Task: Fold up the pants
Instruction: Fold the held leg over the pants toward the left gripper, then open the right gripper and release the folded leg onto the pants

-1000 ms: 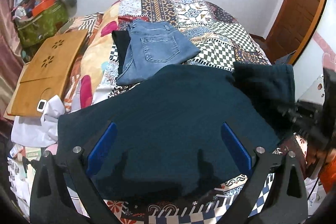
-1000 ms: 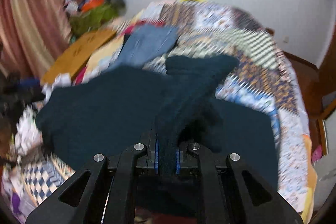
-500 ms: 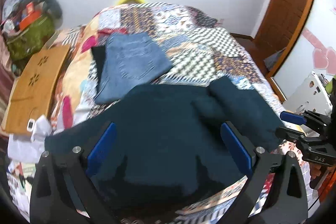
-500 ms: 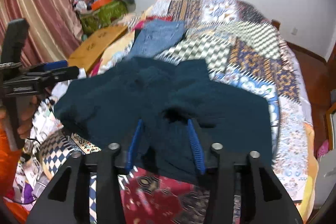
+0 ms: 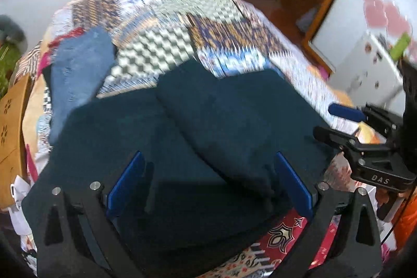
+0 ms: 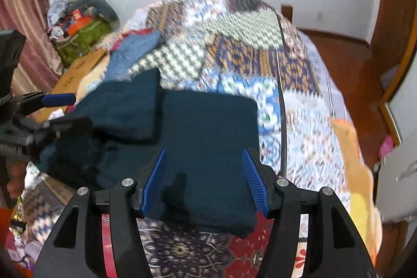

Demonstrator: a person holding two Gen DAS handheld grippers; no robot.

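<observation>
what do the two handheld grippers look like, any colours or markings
Both are black angular frames with silver screw heads and blue ribbed finger pads. The right gripper carries white "DAS" lettering on its body. The left gripper looks the same build; an orange sleeve shows beside.

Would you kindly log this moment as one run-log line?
stage: fold laid | dark teal pants: on bed, leg folded over | right gripper: open, just released | left gripper: open, empty

Both wrist views, steeply down, close, sharing dark pants (image 5: 208, 127)
</observation>
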